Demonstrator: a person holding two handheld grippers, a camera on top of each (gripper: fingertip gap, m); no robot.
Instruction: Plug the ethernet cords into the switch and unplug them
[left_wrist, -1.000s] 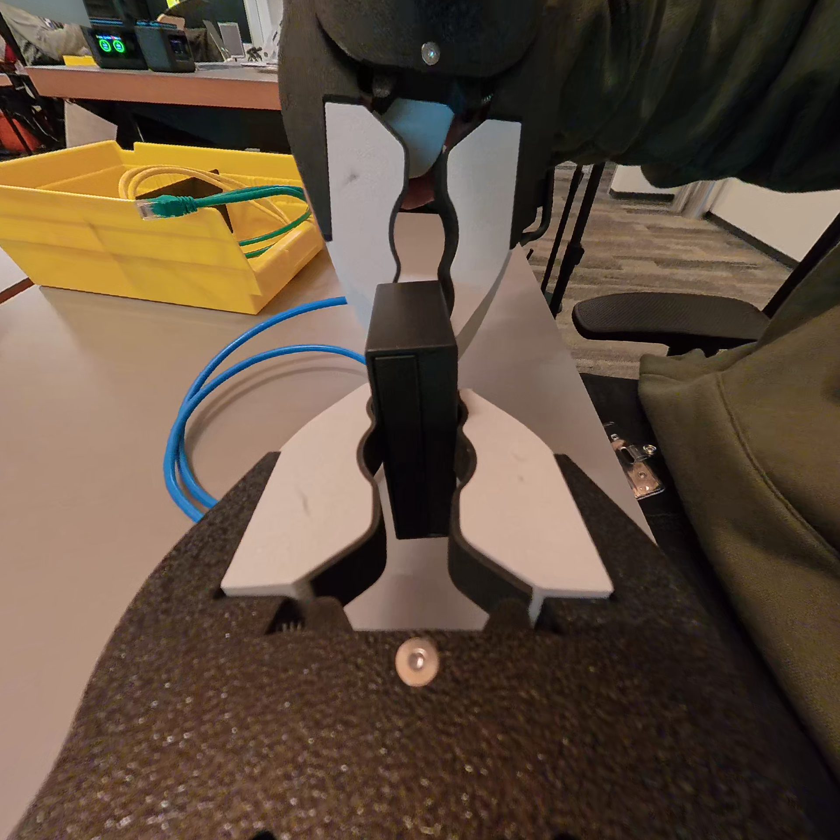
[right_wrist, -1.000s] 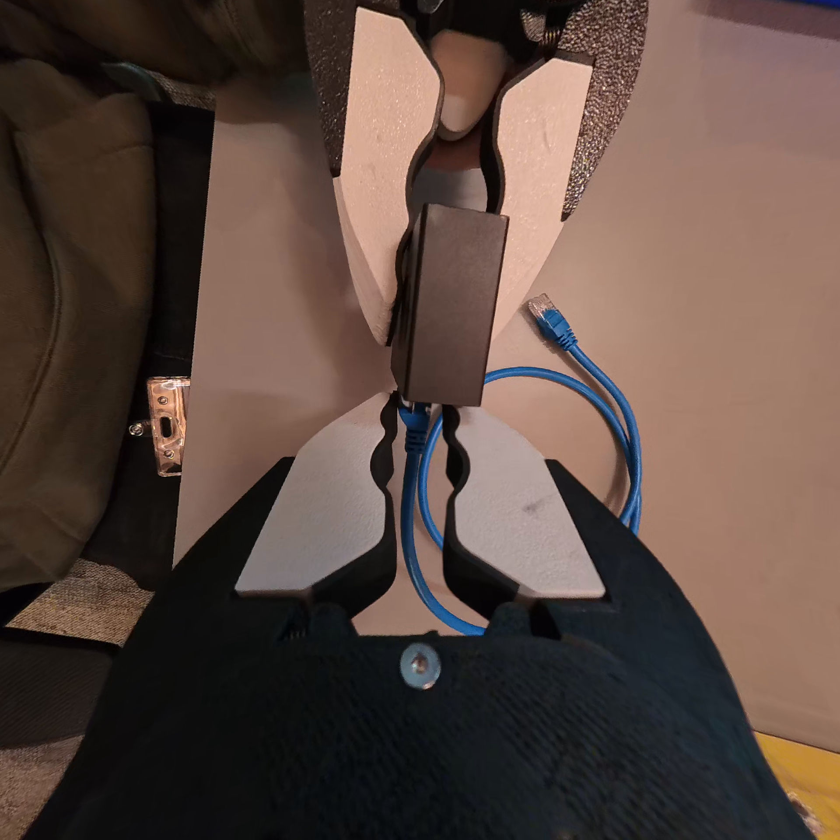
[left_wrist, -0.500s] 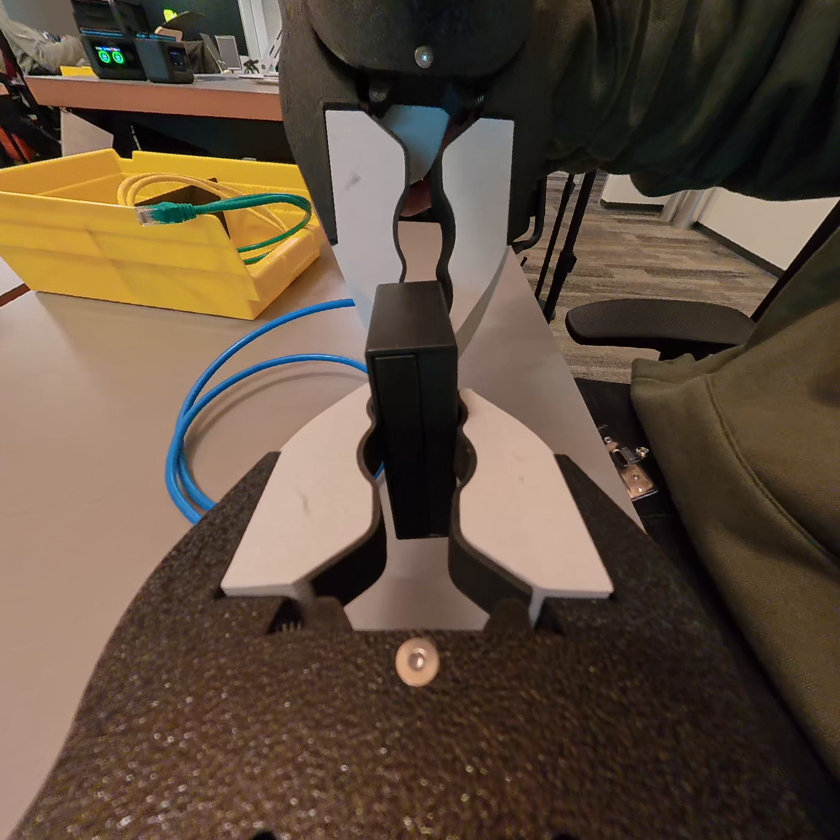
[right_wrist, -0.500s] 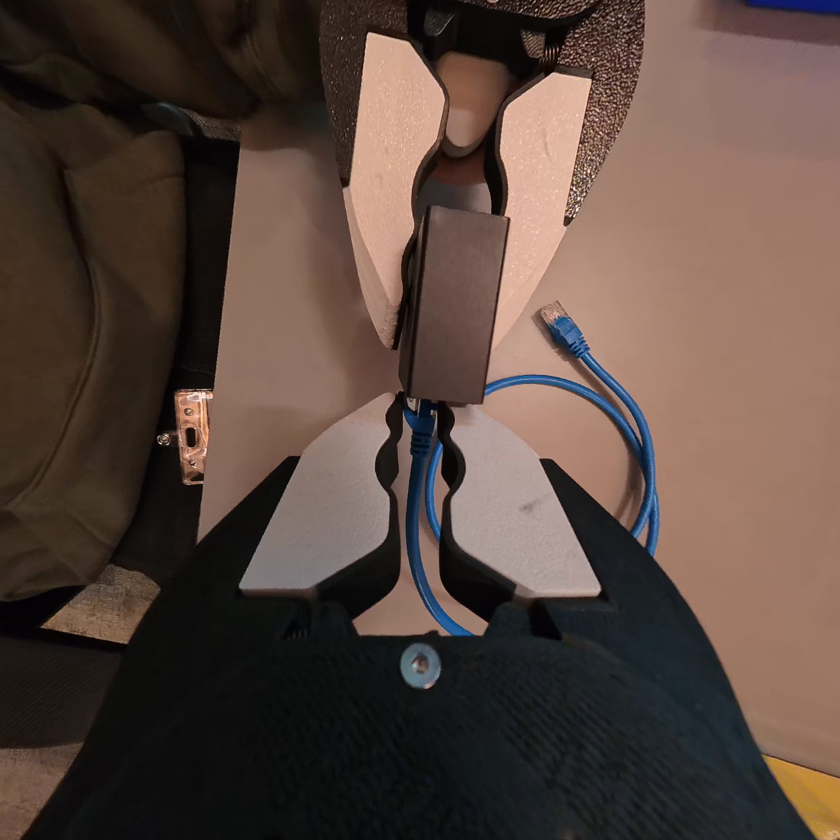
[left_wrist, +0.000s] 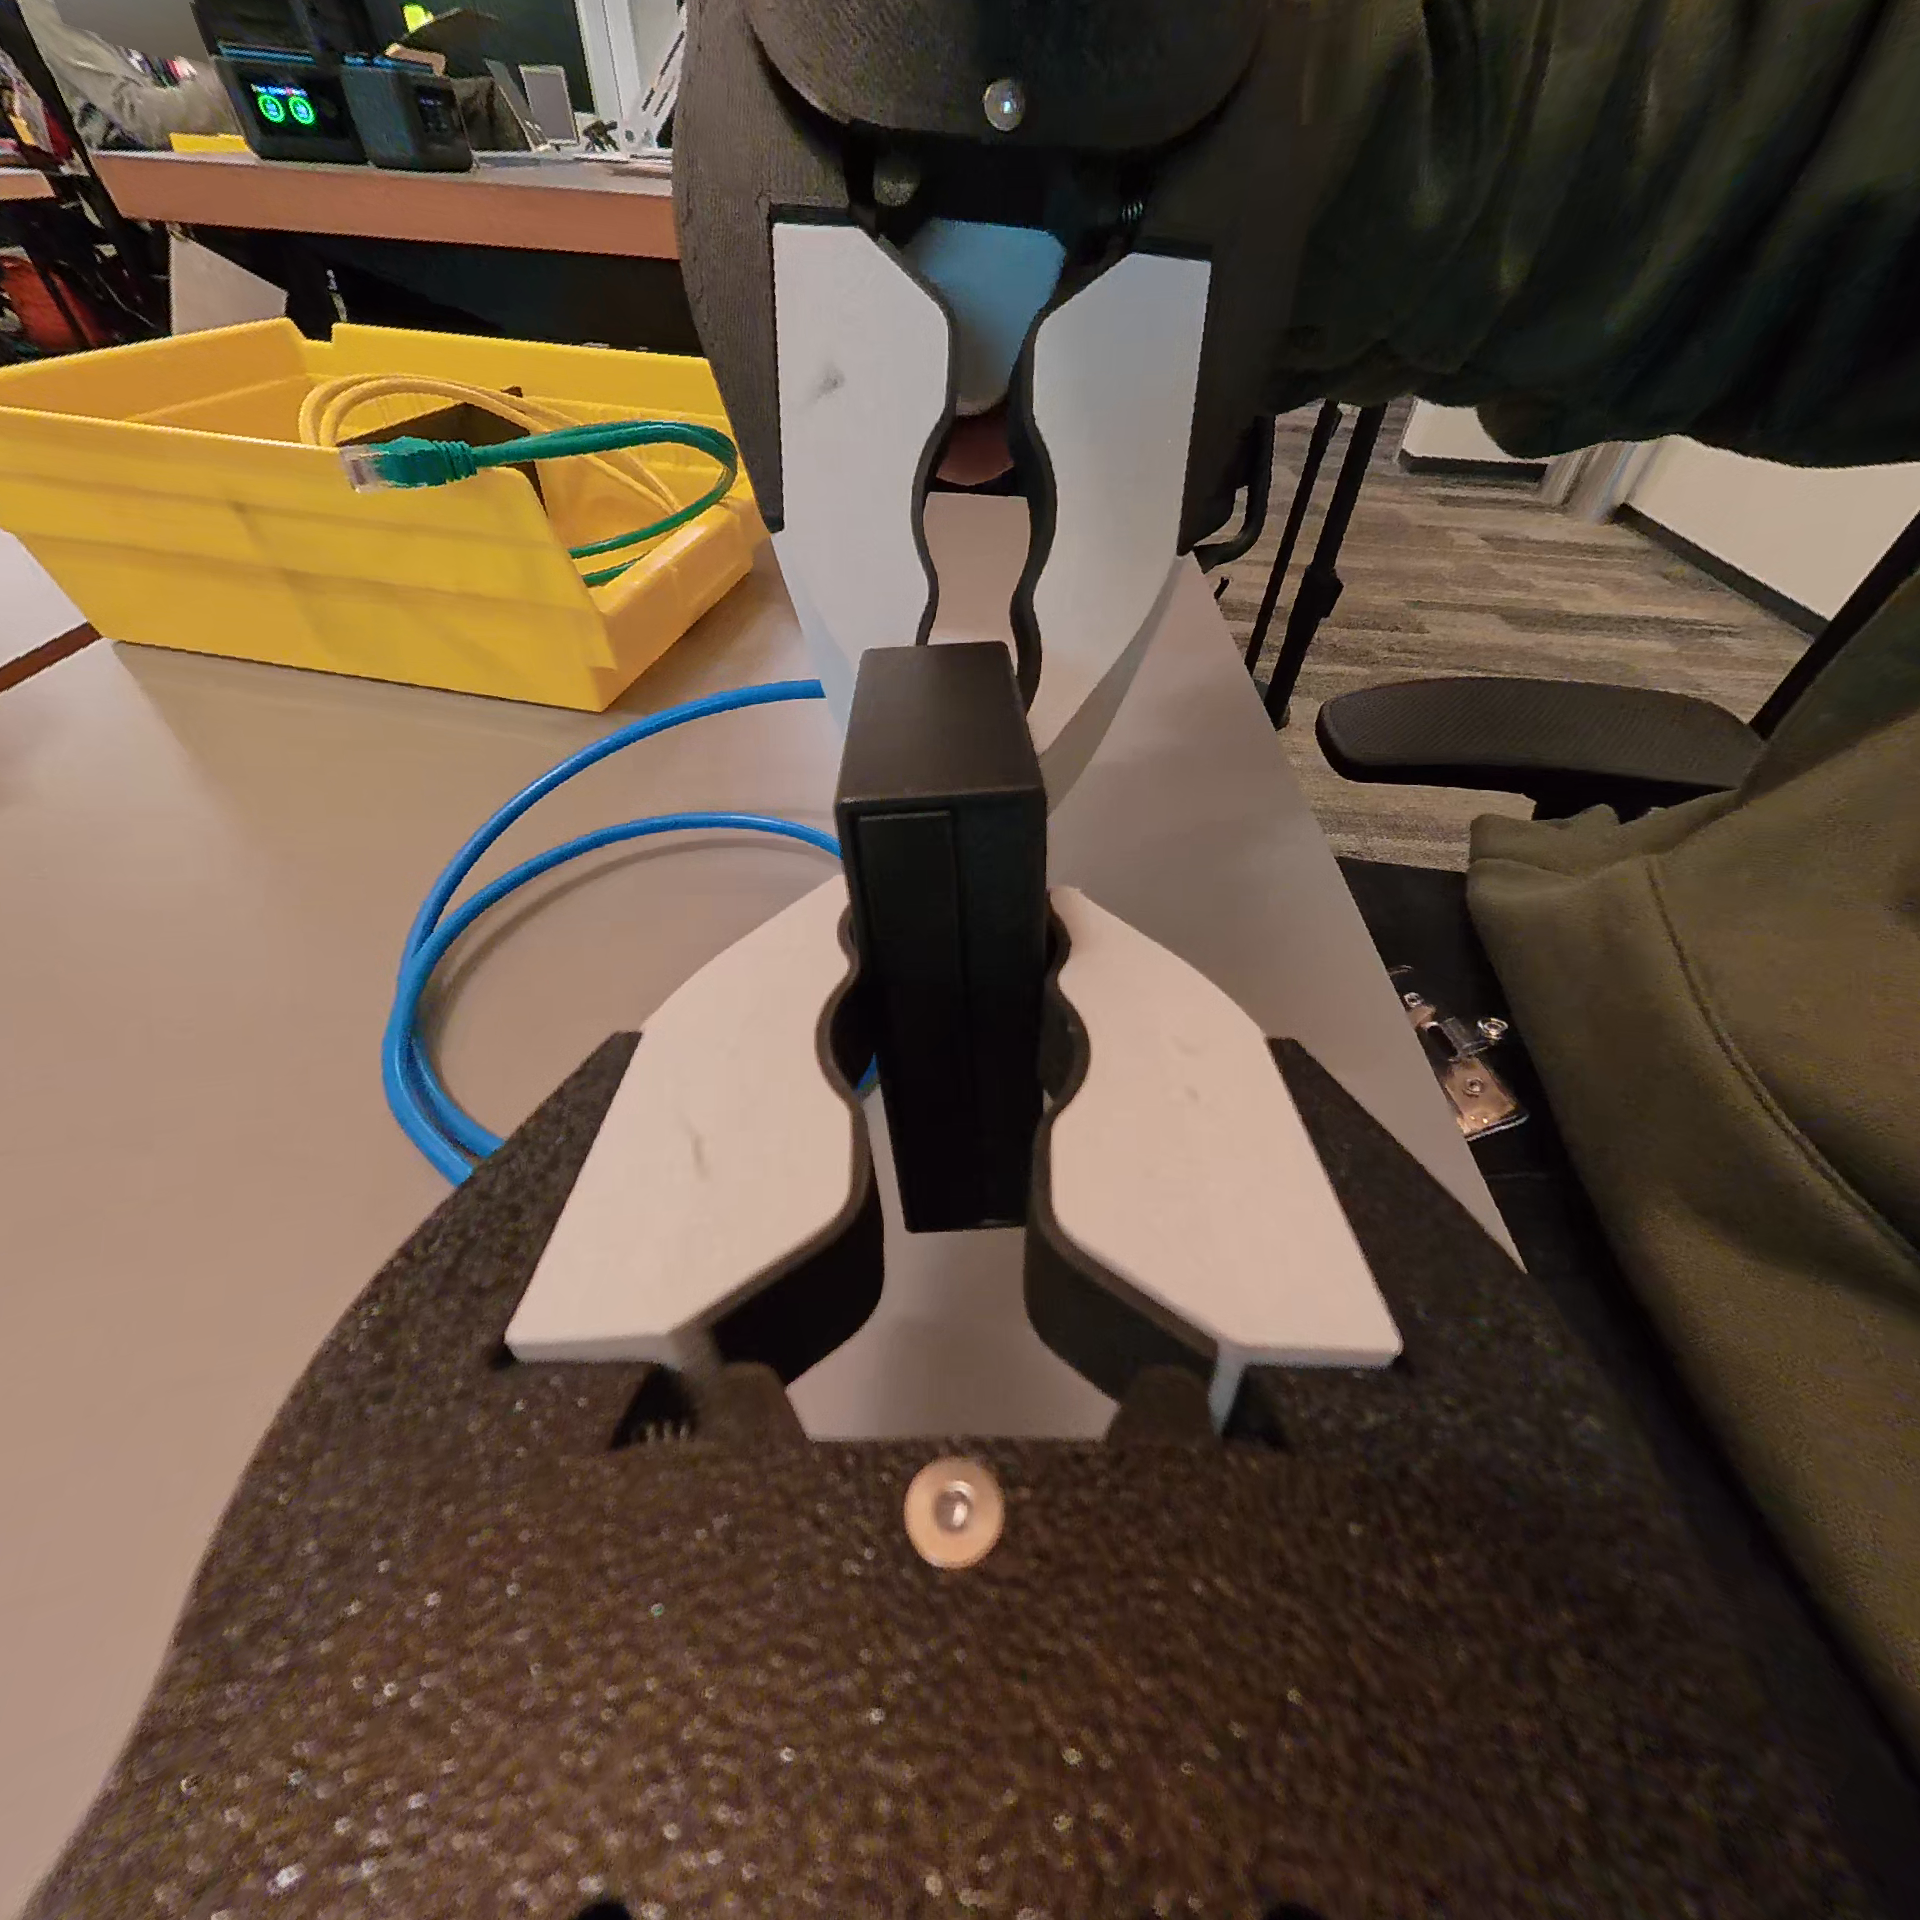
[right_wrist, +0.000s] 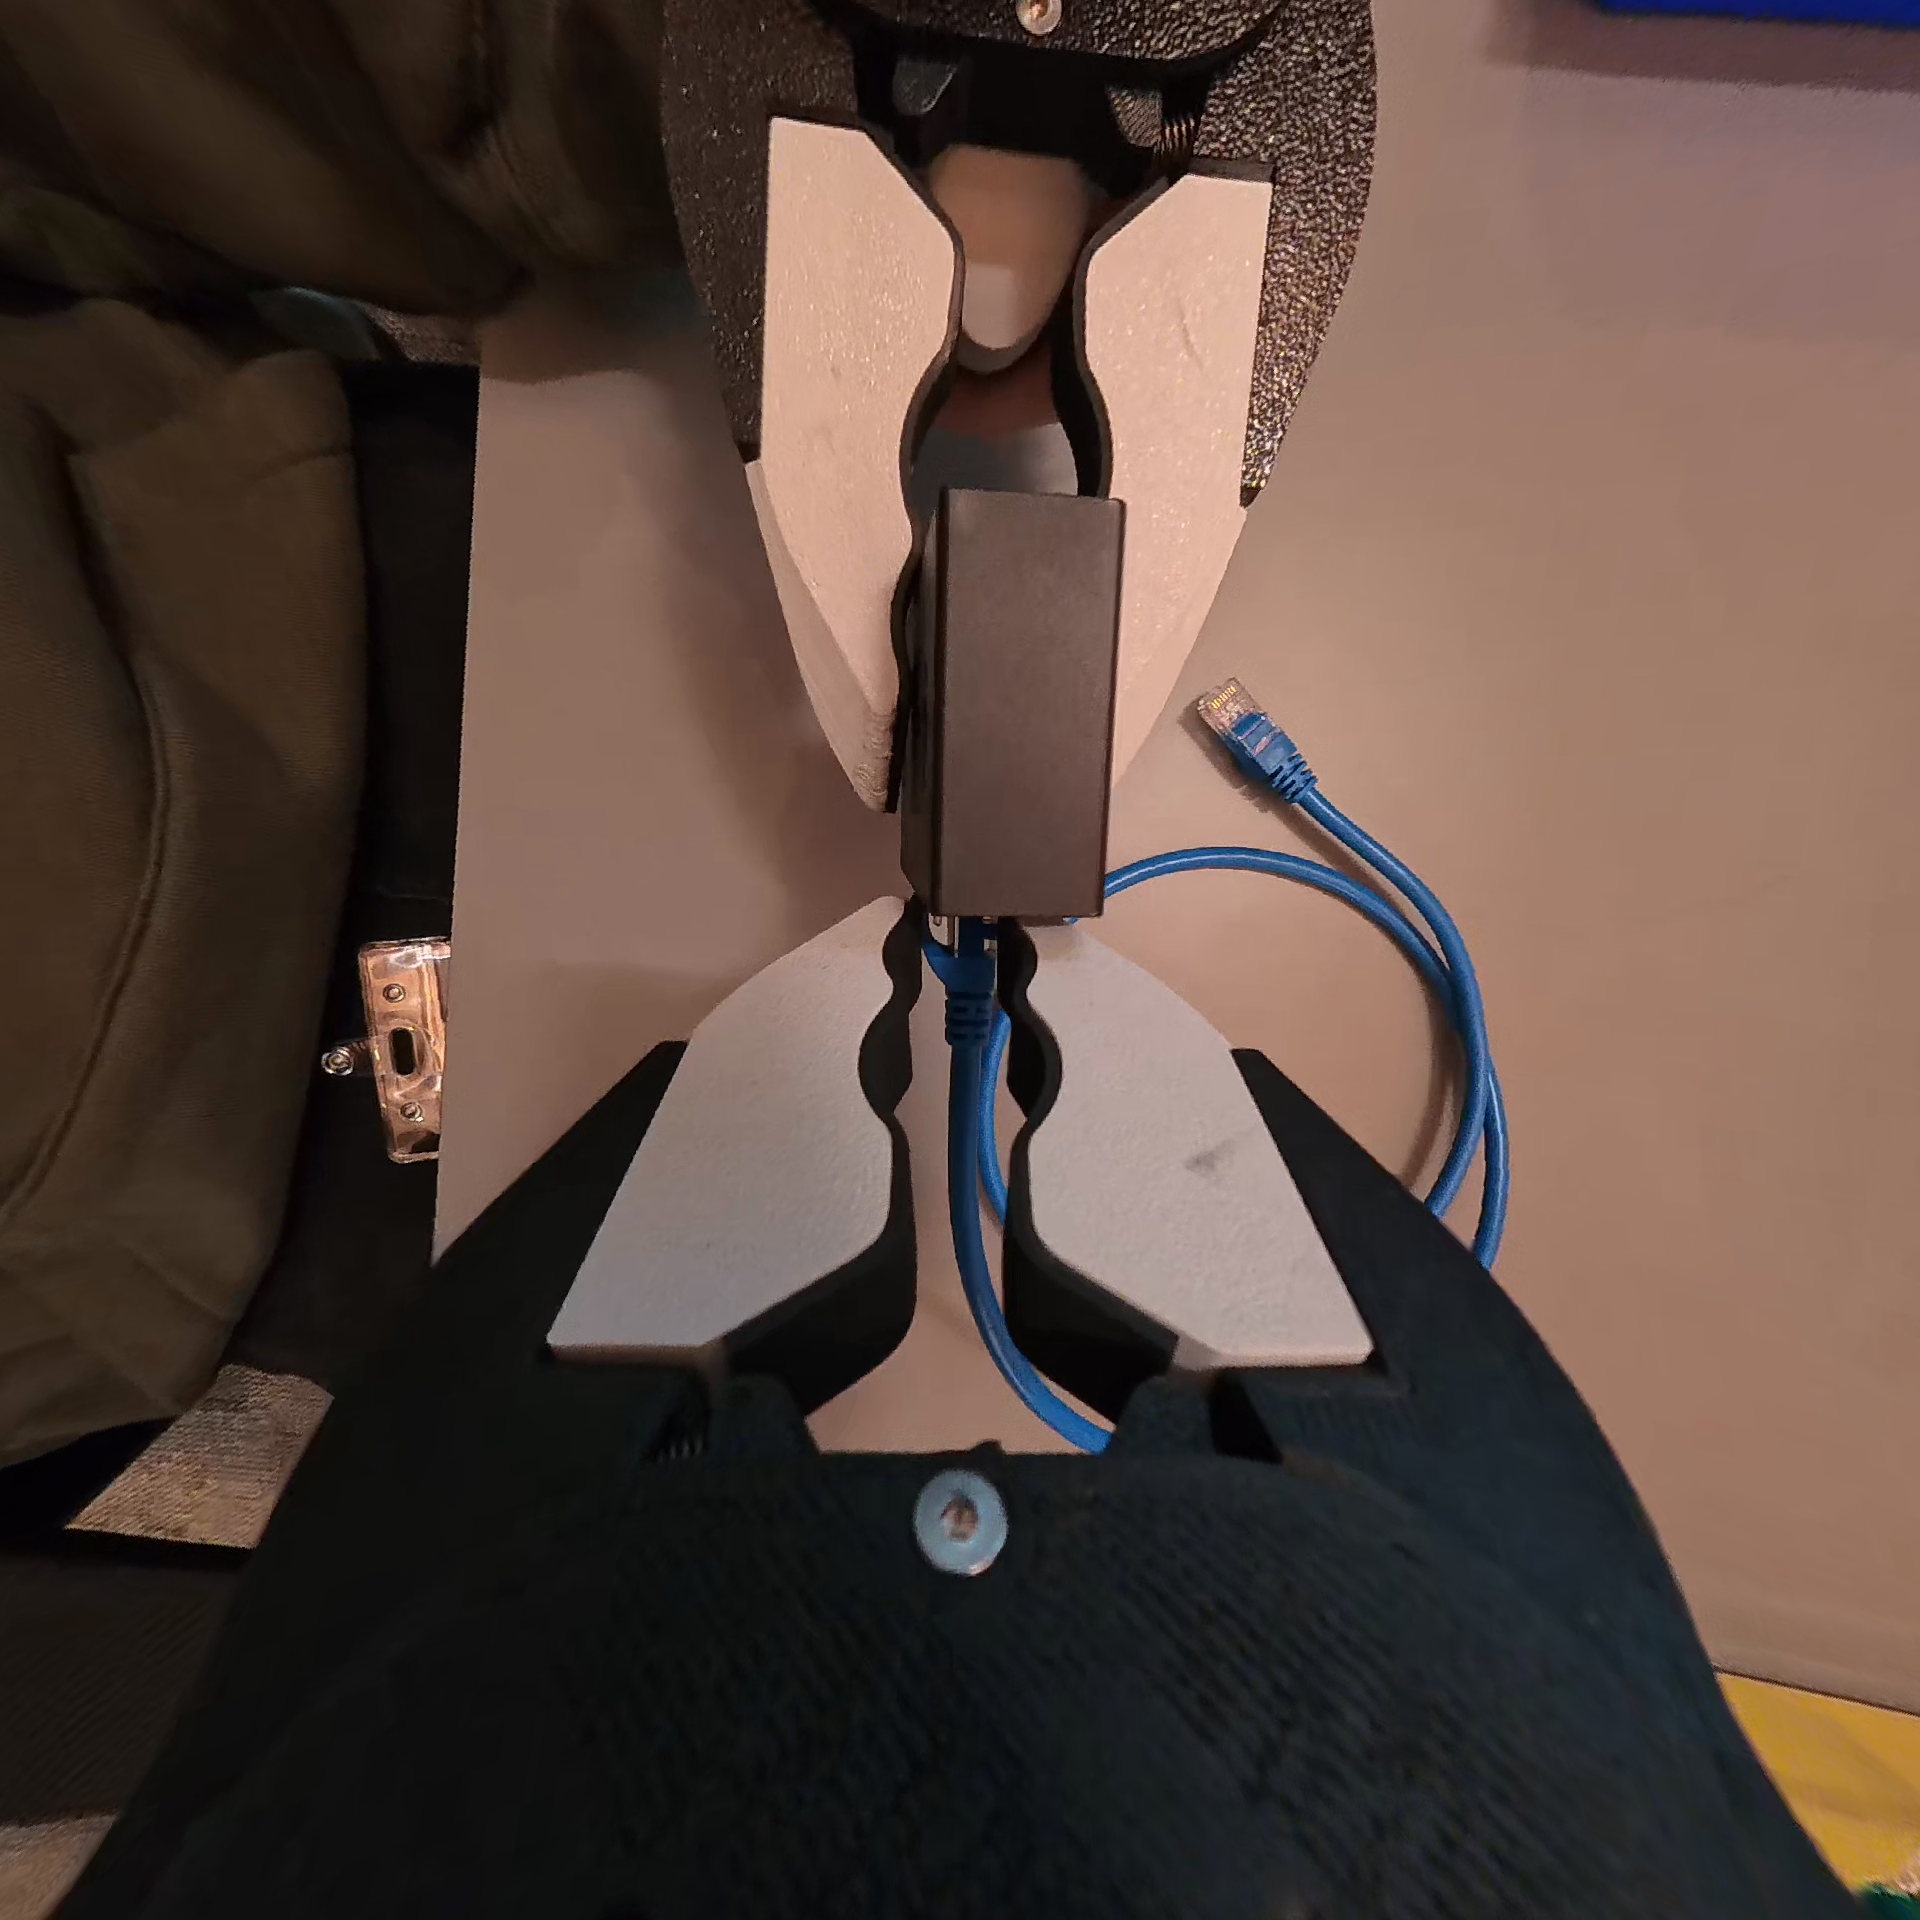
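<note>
The left gripper (left_wrist: 948, 1049), its two white foam-faced fingers clamping the near end of a small black rectangular plastic switch (left_wrist: 951, 935), is holding that box on edge just above the beige table (left_wrist: 208, 935). At the far end, the right gripper (right_wrist: 961, 1023) is pinching the blue moulded plug (right_wrist: 964, 982) of a blue ethernet cord (right_wrist: 1444, 1039), narrowed round it, with the plug's tip sitting in a port on the switch's underside; how deep is hidden.

Beyond the grippers, the cord is looping loosely on the table, its free connector (right_wrist: 1247, 732) lying just beside the switch. Farther off, a yellow plastic bin (left_wrist: 312, 561) is holding a green ethernet cord (left_wrist: 540, 457) and a pale yellow one (left_wrist: 416, 400).

Judging from this, a pull or push off the port's axis is risking a jammed or snapped latch tab. The switch, gripped by only one end, is liable to twist or slip out. The slack loop may also be snagging on a finger.
</note>
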